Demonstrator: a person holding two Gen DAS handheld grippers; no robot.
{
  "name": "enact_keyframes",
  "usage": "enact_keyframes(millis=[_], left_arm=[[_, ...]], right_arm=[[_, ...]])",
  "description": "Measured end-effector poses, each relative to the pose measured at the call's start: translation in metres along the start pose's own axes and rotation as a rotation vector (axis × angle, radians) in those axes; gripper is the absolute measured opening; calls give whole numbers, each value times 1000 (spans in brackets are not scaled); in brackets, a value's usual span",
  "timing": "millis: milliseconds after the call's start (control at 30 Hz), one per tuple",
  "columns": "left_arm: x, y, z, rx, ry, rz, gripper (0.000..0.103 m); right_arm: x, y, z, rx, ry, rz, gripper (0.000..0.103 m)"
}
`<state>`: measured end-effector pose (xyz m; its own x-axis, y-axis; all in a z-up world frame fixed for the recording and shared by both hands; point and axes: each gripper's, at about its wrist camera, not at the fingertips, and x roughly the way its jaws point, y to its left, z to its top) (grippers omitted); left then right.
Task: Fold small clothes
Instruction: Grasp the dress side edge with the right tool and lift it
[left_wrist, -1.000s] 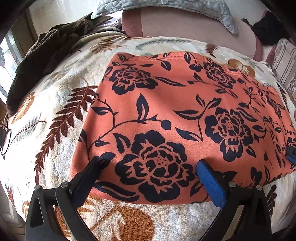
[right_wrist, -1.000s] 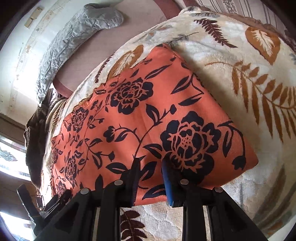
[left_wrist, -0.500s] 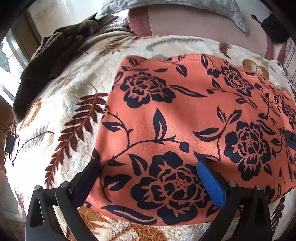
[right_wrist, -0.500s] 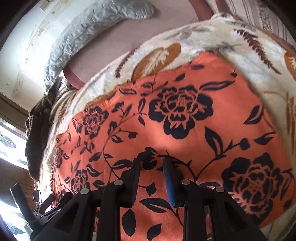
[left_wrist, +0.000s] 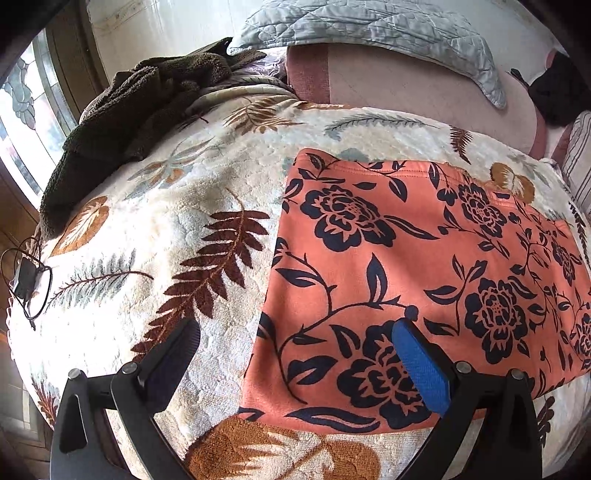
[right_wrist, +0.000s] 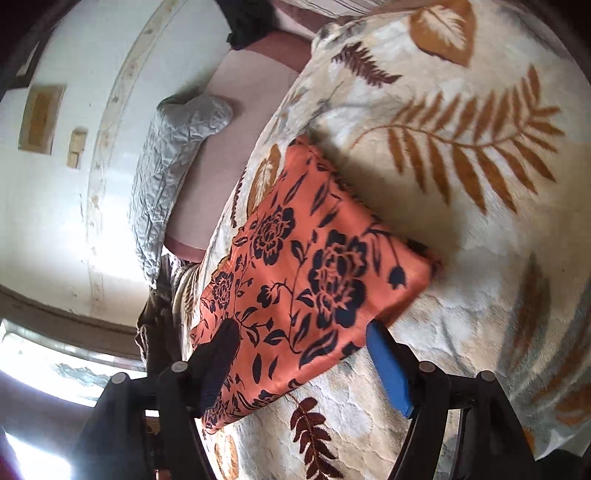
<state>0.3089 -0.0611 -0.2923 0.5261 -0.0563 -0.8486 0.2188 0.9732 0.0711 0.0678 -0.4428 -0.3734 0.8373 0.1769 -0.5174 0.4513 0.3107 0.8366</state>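
An orange garment with dark blue flowers (left_wrist: 406, 266) lies folded flat on a cream leaf-print blanket (left_wrist: 177, 258). My left gripper (left_wrist: 295, 343) is open above the garment's near left corner, its blue finger over the cloth and its black finger over the blanket. In the right wrist view the same garment (right_wrist: 314, 273) lies as a tilted rectangle. Over its near edge my right gripper (right_wrist: 299, 339) has its jaws opening wide, with nothing pinched between them.
A dark brown fleece (left_wrist: 140, 107) is heaped at the blanket's far left. A grey quilted cover (left_wrist: 369, 33) lies over a pink pillow (left_wrist: 424, 88) at the back. A black cable with a small box (left_wrist: 26, 280) sits at the left edge.
The left gripper has shifted left, so the garment now sits further right in its view. The right gripper's jaws have spread from nearly closed, and it has rolled and drawn back towards the garment's near edge.
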Motion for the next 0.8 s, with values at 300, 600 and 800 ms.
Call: enact_keyframes(millis=[300,600,800], left_arm=[[-14,6,1,-11,-71,-7,103],[-32,12,9,-28,-155,-49,103],[-35,16,10,-38,-168,-62,103]], right_arm=[[27,-23,14,117,-39,8,73],[50,-9,19,50,-92,-50,58],[56,-7,19,29,-109,-82,50]])
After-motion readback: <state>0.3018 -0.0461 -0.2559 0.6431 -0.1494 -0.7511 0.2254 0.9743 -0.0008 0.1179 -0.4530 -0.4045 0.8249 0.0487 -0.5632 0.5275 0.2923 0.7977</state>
